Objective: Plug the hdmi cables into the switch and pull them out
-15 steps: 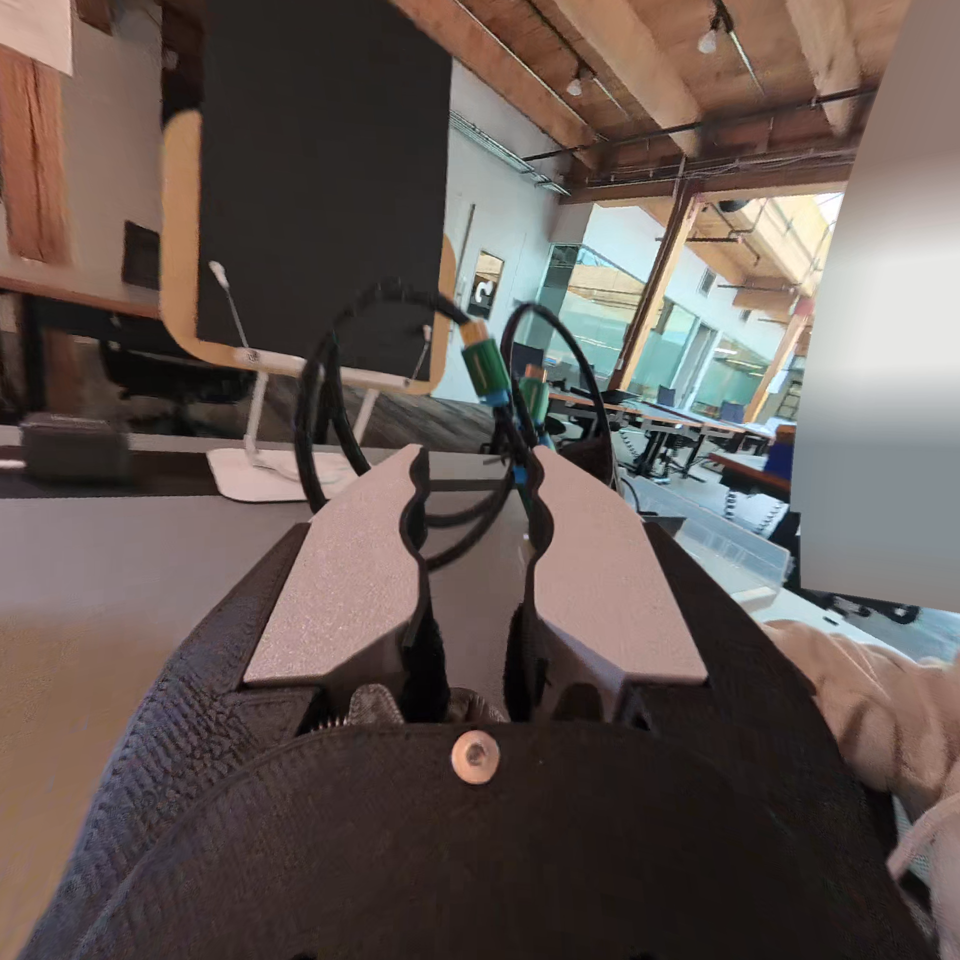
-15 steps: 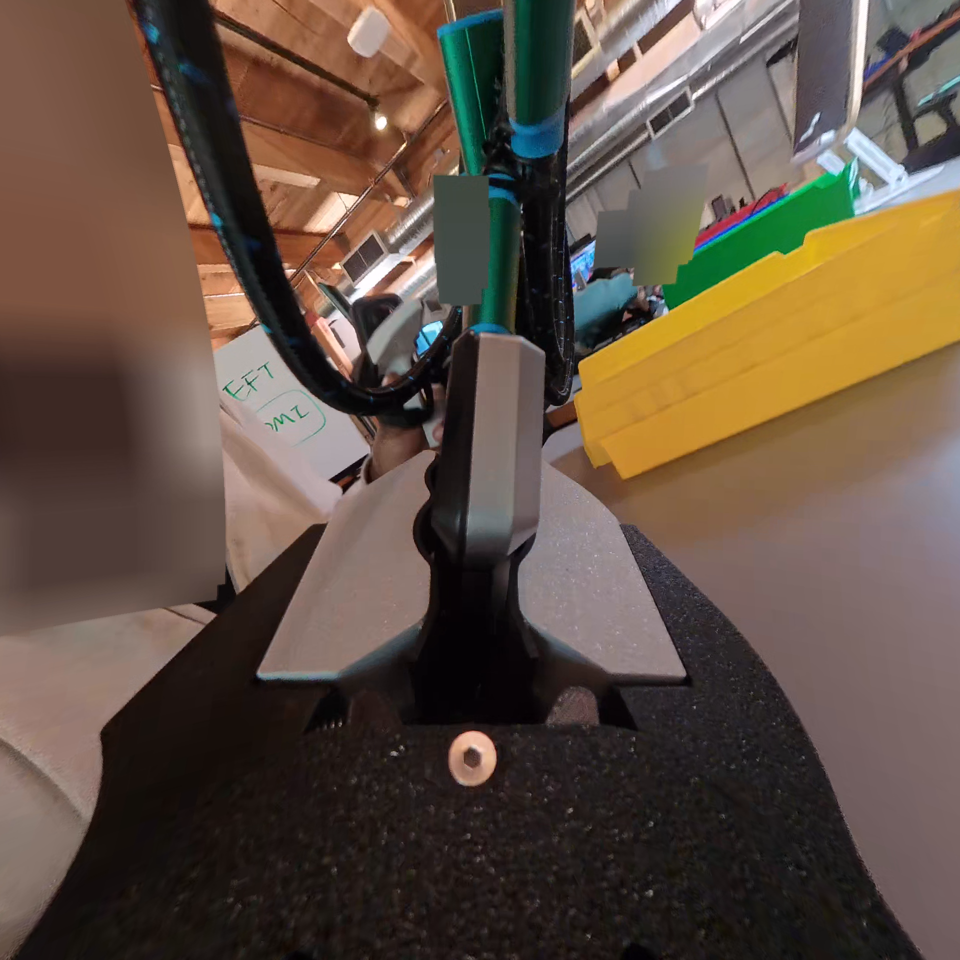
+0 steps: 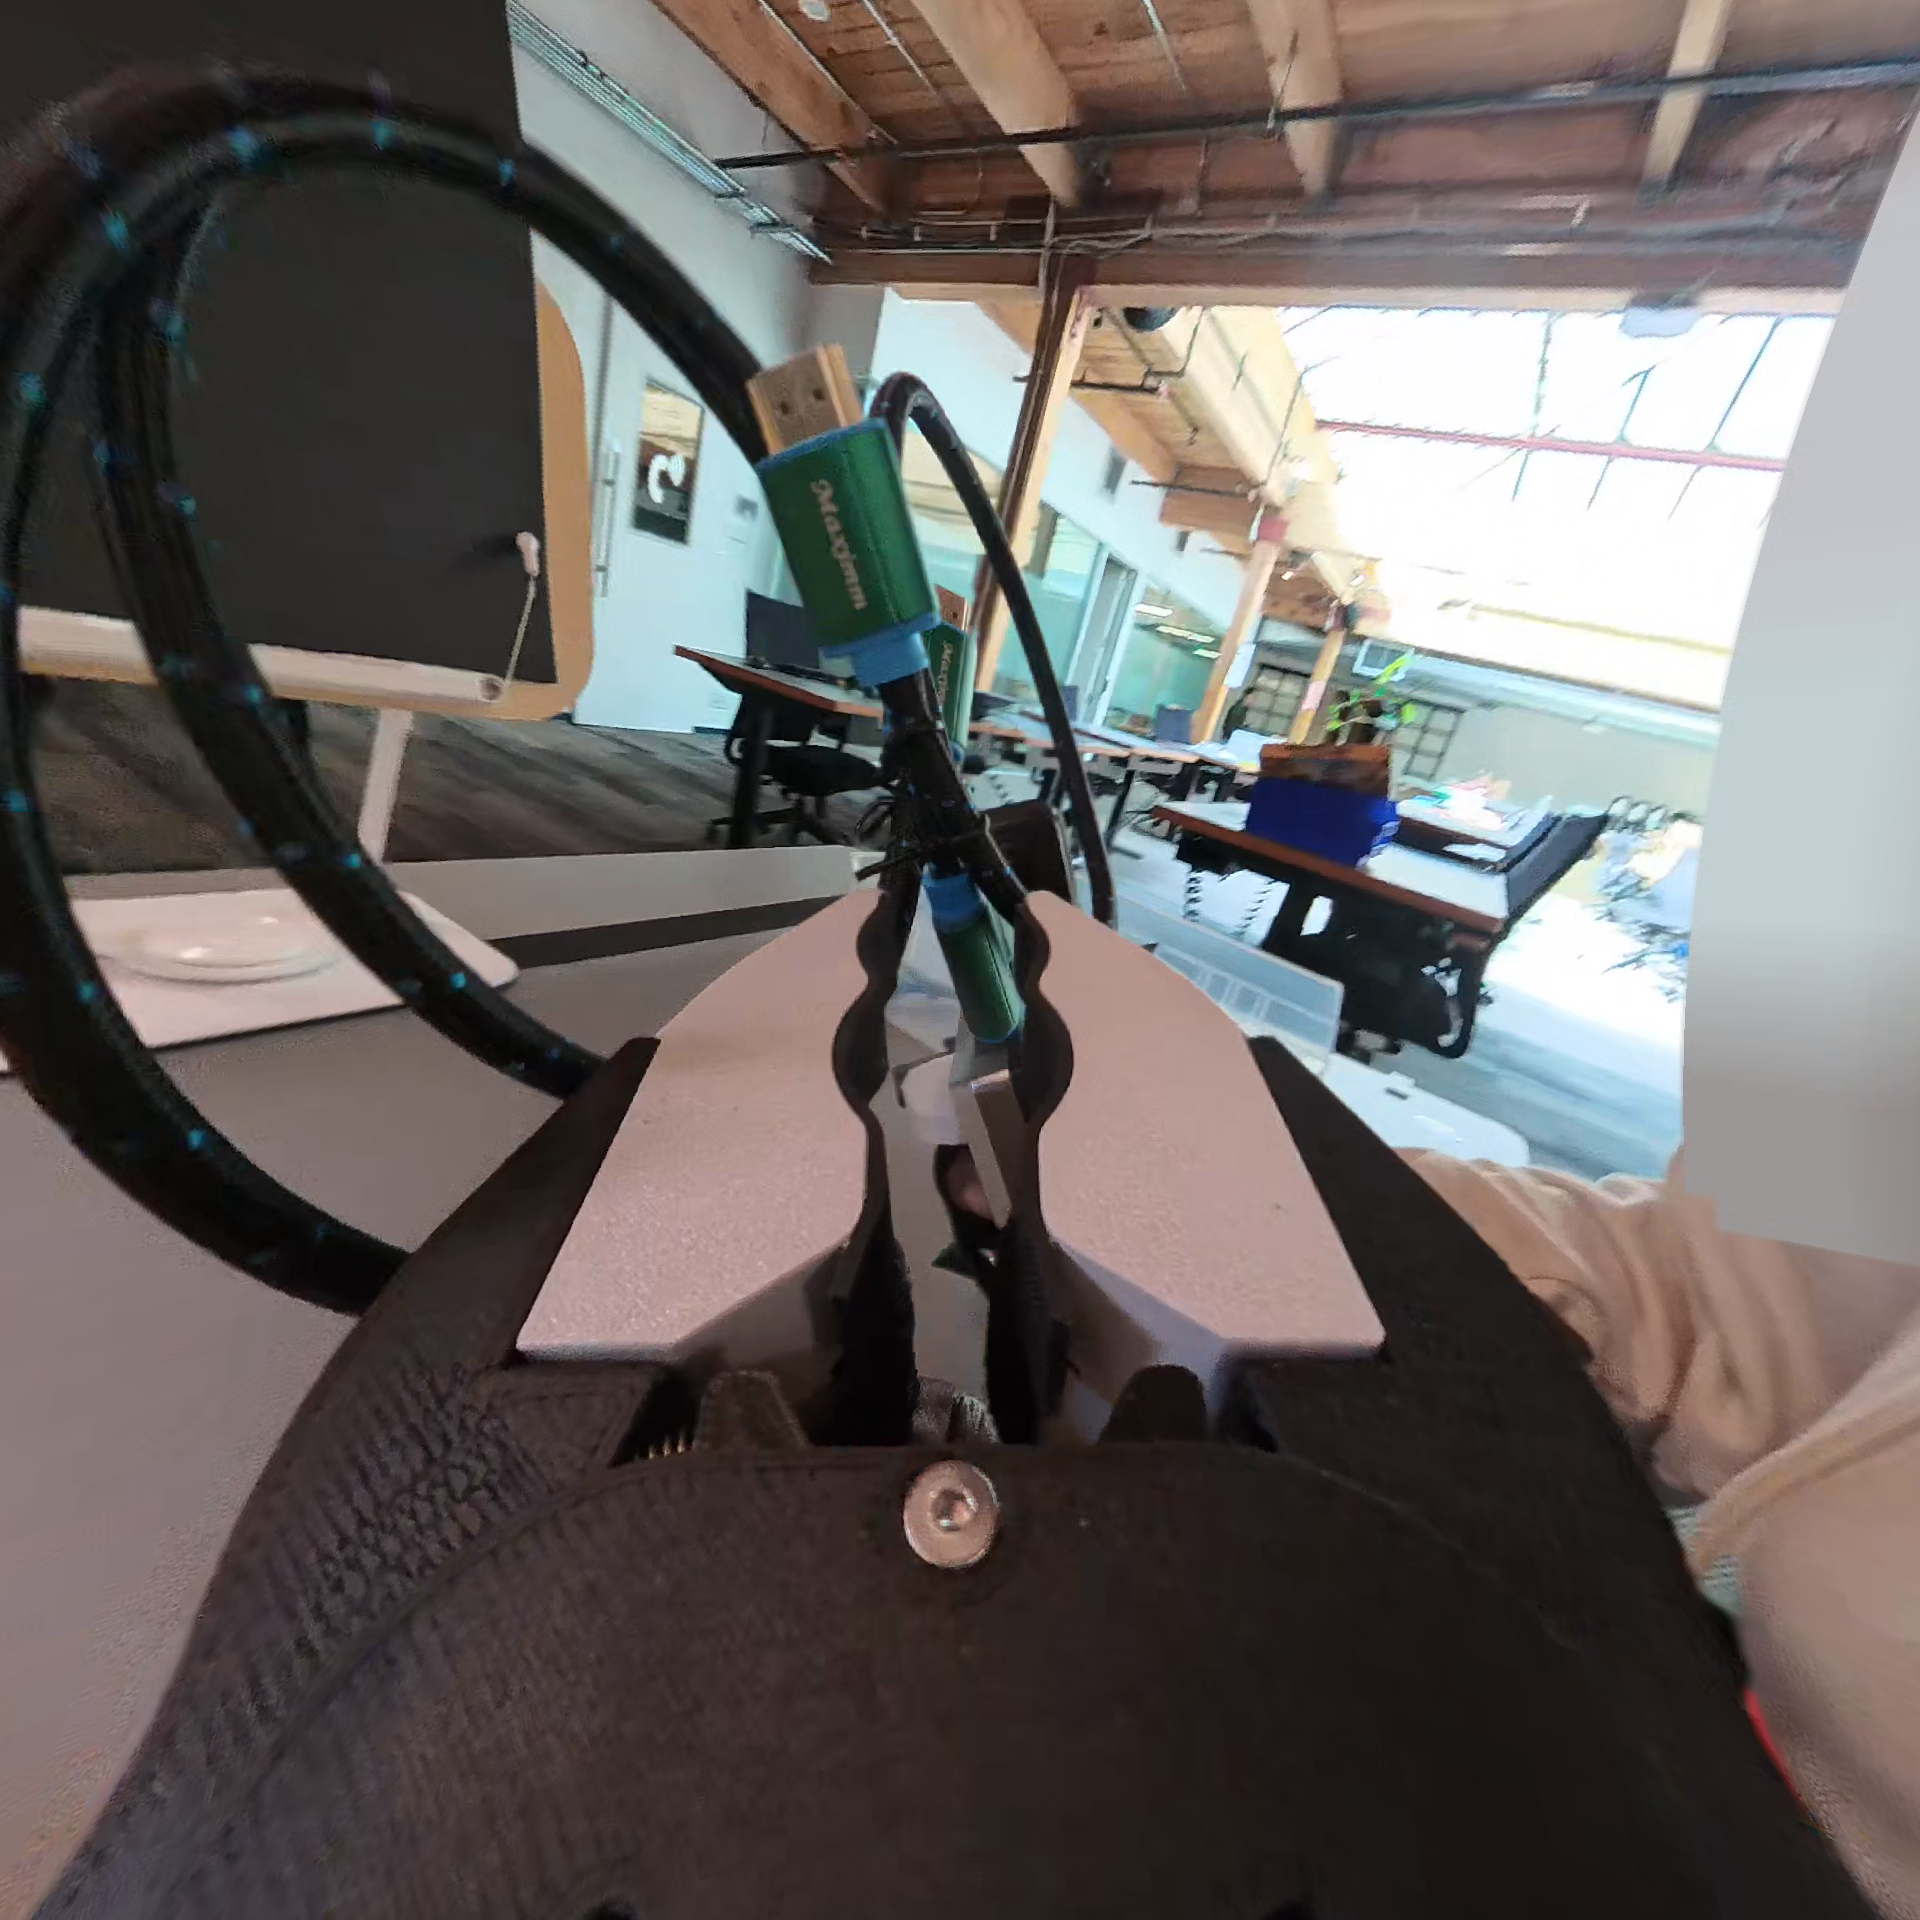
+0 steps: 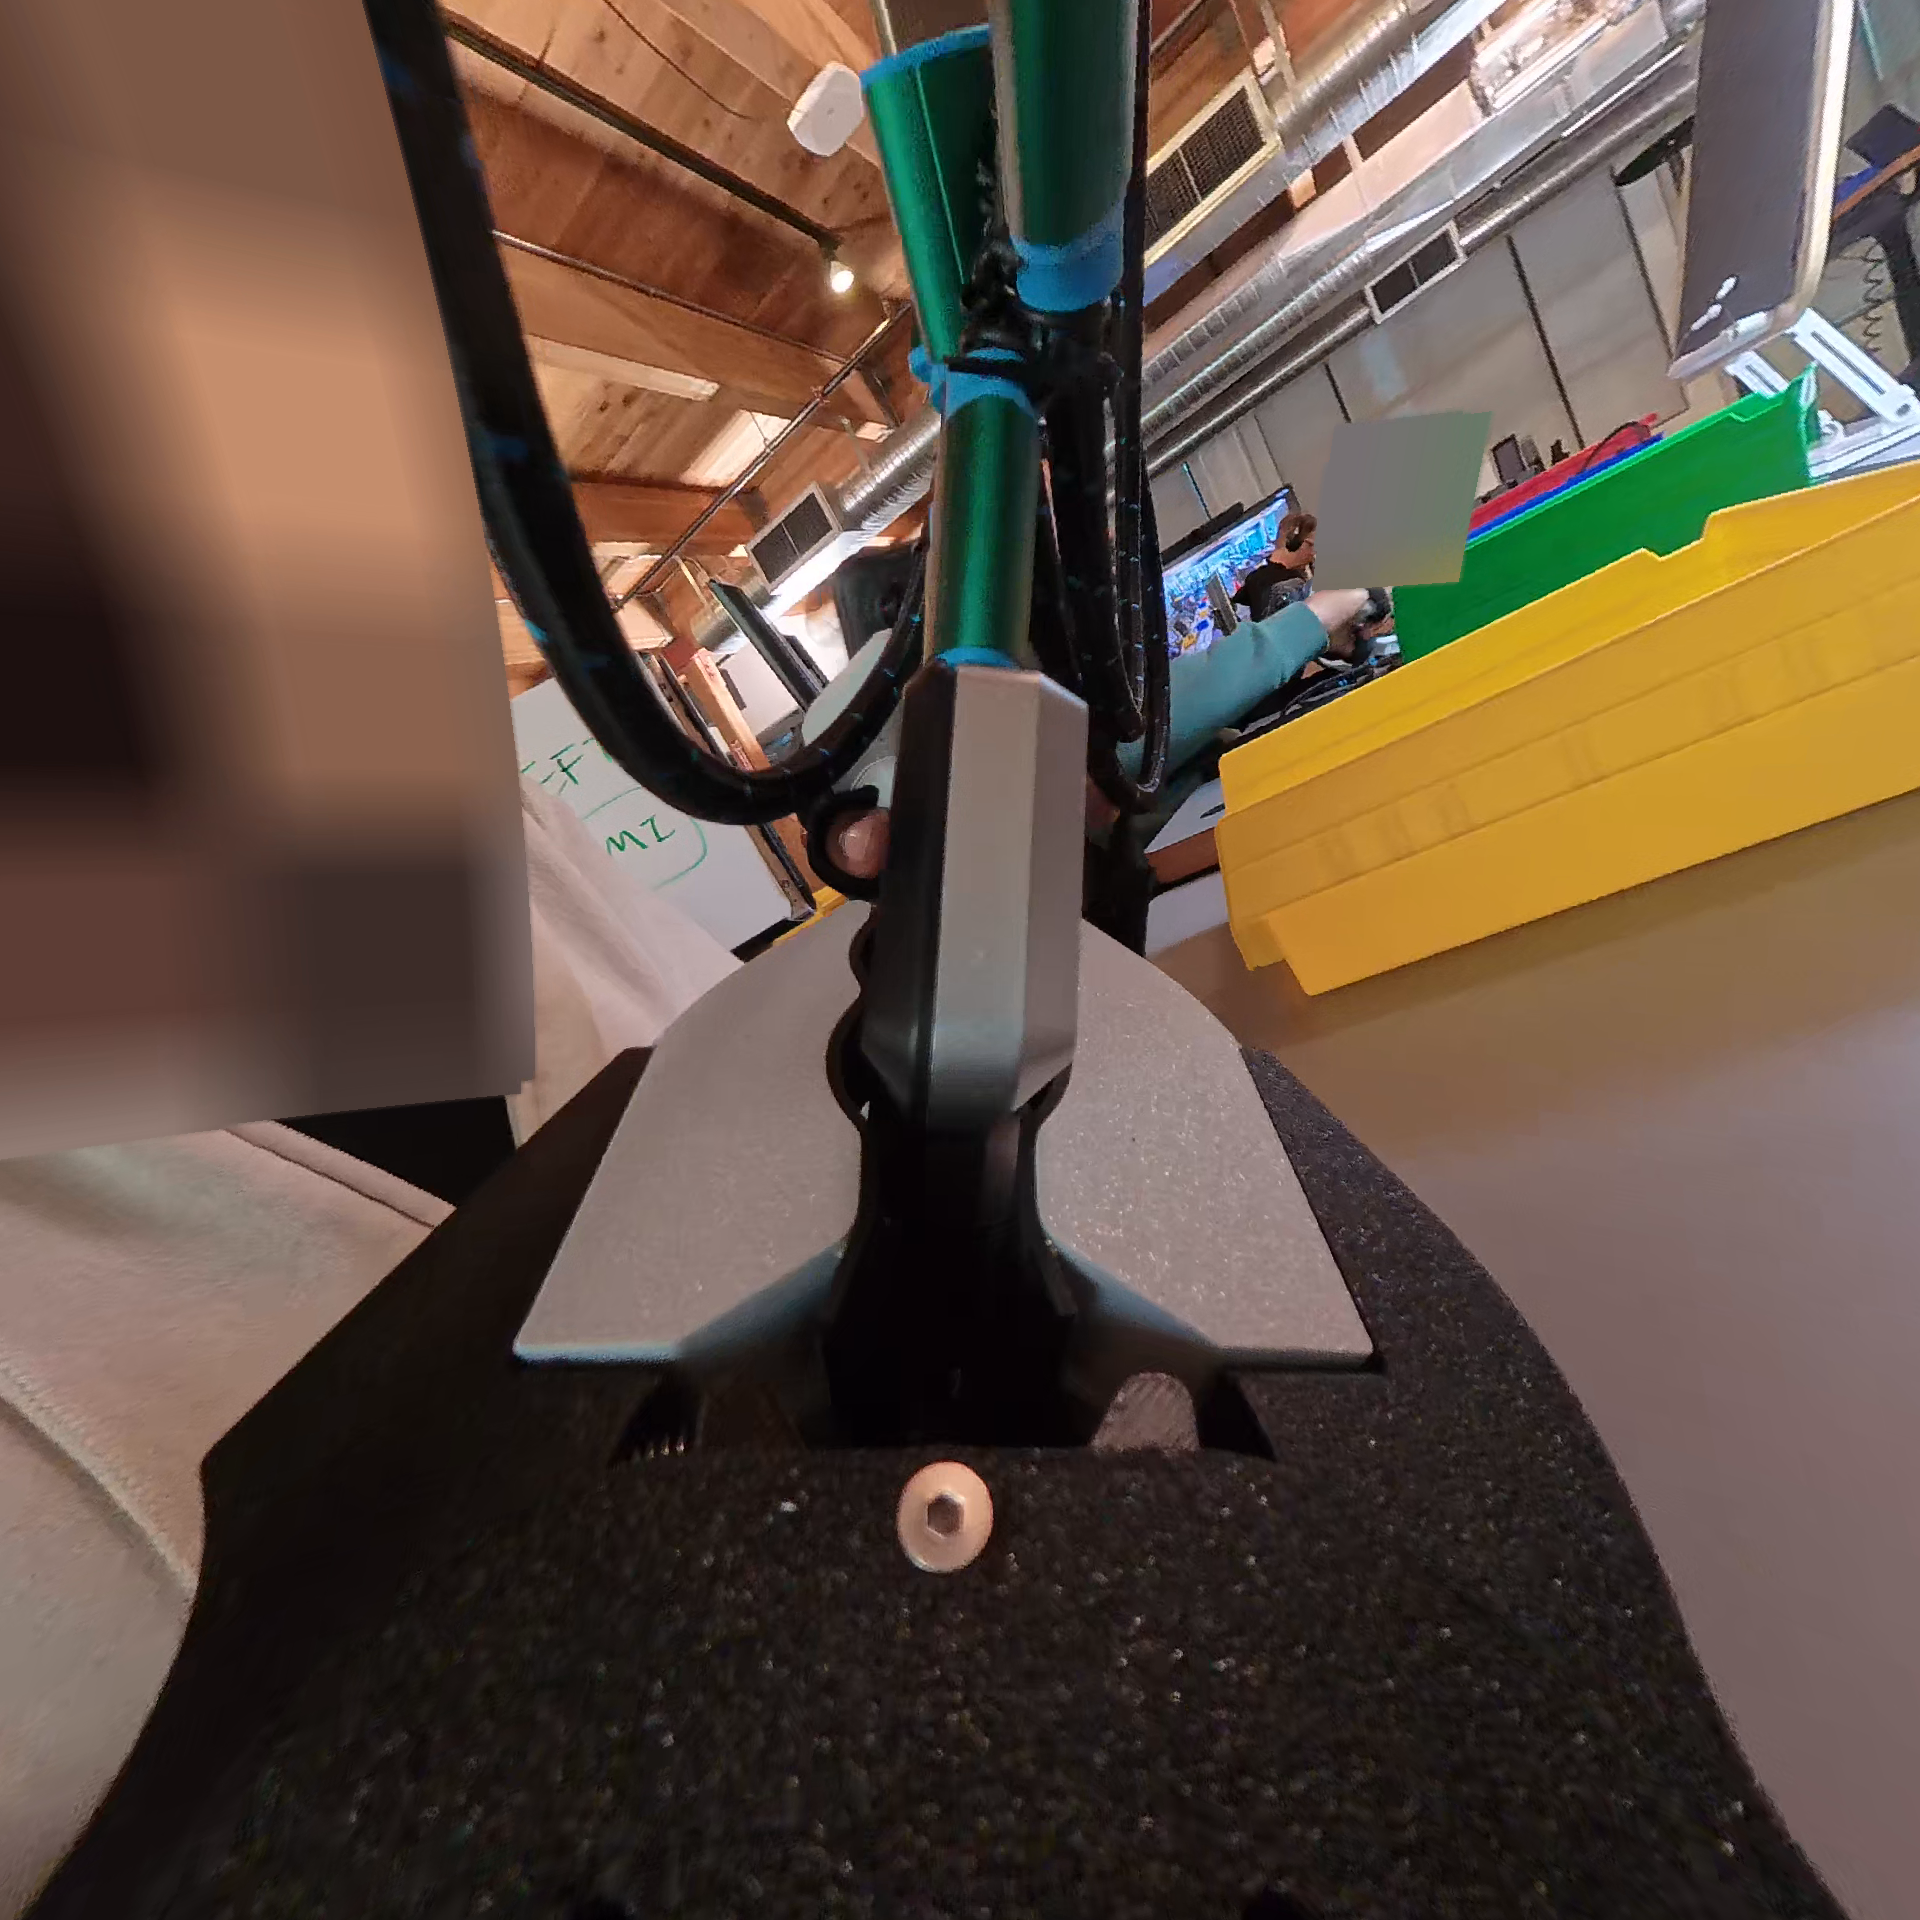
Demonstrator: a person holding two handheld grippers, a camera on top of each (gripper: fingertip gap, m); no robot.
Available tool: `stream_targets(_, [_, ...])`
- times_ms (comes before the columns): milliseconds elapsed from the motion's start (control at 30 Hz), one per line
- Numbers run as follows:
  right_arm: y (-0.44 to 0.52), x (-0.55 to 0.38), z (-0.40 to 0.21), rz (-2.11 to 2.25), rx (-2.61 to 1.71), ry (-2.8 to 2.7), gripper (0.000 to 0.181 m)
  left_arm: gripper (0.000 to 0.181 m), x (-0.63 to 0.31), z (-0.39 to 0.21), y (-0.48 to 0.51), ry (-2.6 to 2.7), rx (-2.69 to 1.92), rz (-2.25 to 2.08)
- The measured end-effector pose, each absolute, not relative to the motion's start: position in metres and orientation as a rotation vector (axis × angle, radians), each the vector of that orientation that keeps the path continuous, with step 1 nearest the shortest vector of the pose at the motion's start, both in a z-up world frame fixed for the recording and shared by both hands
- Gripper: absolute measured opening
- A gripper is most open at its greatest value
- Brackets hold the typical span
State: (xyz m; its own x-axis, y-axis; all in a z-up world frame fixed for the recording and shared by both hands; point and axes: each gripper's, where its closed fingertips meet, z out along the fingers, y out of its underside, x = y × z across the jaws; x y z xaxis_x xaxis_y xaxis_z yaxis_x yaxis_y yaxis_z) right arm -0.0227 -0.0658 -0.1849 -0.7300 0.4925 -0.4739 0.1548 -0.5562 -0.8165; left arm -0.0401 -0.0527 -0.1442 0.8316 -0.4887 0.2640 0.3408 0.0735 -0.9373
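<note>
My right gripper (image 4: 975,925) is shut on the HDMI switch (image 4: 997,831), a silver and black box held on edge above the table. A green HDMI plug (image 4: 982,540) sits in the switch's far end. Other green plugs (image 4: 914,187) and black braided cable (image 4: 540,520) are tied in a bundle above it. In the left wrist view, my left gripper (image 3: 951,912) is open, its fingertips on either side of the plugged-in green plug (image 3: 982,971). The plug touches the right finger, with a gap on the left. The switch (image 3: 982,1101) shows behind it. A free green plug (image 3: 842,551) points up.
A cable loop (image 3: 260,727) hangs at the left over the grey table (image 3: 208,1299). A dark board on a white stand (image 3: 353,364) is behind it. A yellow bin (image 4: 1558,769) and green bin (image 4: 1621,520) stand at the right, a monitor (image 4: 1756,156) above them. A person's sleeve (image 3: 1662,1351) is close by.
My left gripper has moved forward to the cable bundle, so the plugged-in green plug now sits between its fingertips, and its jaws have narrowed. The right gripper still holds the switch.
</note>
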Motion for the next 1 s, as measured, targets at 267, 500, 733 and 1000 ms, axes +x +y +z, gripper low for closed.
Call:
stream_targets(267, [-0.062, -0.023, -0.188, 2.383, -1.042, -1.314, 0.023, 0.011, -0.036, -0.152, -0.045, 0.150, -1.434, -0.659])
stream_targets(500, [-0.062, -0.024, -0.189, 2.342, -1.034, -1.328, 0.023, 0.011, -0.037, -0.151, -0.049, 0.311, -1.463, -0.648])
stream_targets(733, [-0.033, -0.009, -0.158, 2.233, -0.923, -1.194, 0.023, 0.037, -0.092, -0.132, -0.076, 0.207, -1.123, -0.589])
stream_targets(1000, [0.038, 0.026, -0.070, 1.815, -0.944, -0.989, 0.024, 0.046, -0.126, -0.148, -0.078, 0.042, -1.064, -0.414])
